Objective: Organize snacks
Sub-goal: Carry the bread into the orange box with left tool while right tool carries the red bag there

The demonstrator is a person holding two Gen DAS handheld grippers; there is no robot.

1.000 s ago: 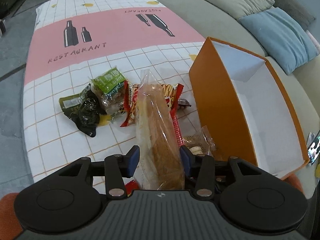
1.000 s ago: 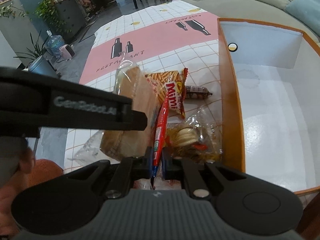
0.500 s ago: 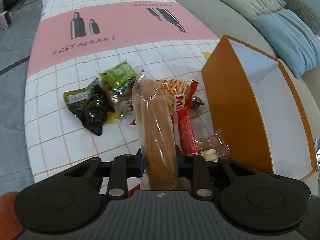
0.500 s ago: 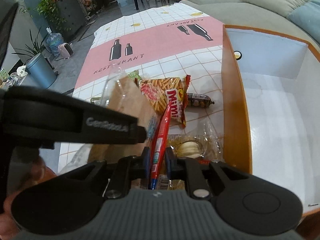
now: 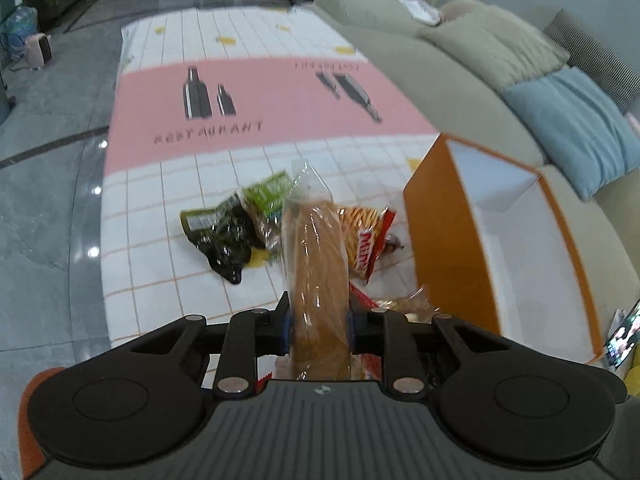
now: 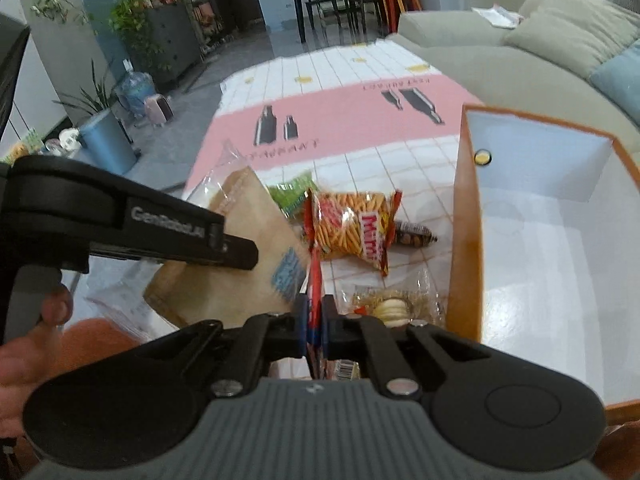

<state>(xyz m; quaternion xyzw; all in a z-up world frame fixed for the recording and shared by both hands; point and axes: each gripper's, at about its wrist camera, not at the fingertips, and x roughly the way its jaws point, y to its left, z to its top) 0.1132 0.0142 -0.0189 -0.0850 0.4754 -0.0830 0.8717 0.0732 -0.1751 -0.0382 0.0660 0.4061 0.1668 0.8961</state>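
Note:
My left gripper (image 5: 318,324) is shut on a brown bread loaf in a clear bag (image 5: 316,264), its jaws still closing as the pads press both sides. The loaf (image 6: 240,264) hangs above the tablecloth. My right gripper (image 6: 315,320) is shut on a thin red snack packet (image 6: 315,276), its jaws squeezing it flat and still closing. On the cloth lie a red-and-orange stick-snack bag (image 6: 352,228), a dark sausage packet (image 6: 414,236), a clear biscuit packet (image 6: 390,306), a green packet (image 5: 268,196) and a dark green bag (image 5: 224,240). An orange box (image 6: 464,240) with a white inside stands open on the right.
The left gripper's body (image 6: 132,220) and the hand (image 6: 40,320) that holds it fill the left of the right wrist view. A grey sofa (image 5: 460,92) with a blue cushion (image 5: 576,128) lies behind the box. The pink-and-white checked tablecloth (image 5: 280,96) stretches far ahead.
The left jaws closed onto the bread loaf. Both grippers then rose with the loaf and the red packet, so the table looks farther away.

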